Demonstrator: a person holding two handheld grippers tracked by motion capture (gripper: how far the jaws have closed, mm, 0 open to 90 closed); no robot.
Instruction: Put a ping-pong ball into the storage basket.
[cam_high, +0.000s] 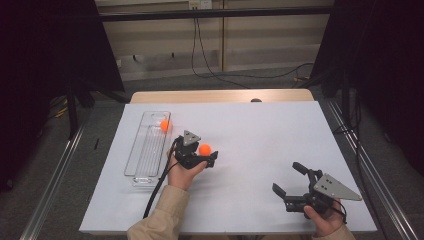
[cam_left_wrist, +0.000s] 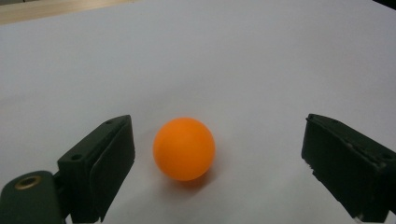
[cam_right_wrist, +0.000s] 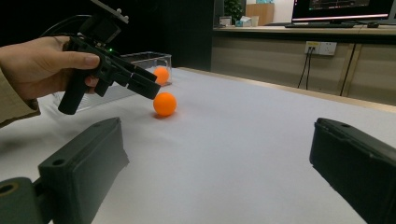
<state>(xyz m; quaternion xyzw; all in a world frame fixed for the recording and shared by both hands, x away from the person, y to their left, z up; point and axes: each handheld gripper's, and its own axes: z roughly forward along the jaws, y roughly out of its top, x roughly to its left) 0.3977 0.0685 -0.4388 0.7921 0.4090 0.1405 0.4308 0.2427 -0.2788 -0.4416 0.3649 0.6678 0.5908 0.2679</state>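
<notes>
White table (cam_high: 260, 130) | left tool (cam_left_wrist: 215, 158) wide open around orange ball (cam_left_wrist: 184, 148), untouched | right tool (cam_high: 291, 179) wide open, empty

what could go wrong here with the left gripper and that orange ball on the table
The loose orange ball sits off-centre between the open left gripper jaws, nearer one jaw, so closing may nudge it and roll it away across the smooth white table. A round ball pinched off-centre could also squirt out before reaching the clear tray.

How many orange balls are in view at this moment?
2. One orange ball lies on the white table between the open left gripper's jaws; the other ball sits inside the clear tray, at its far end.
</notes>
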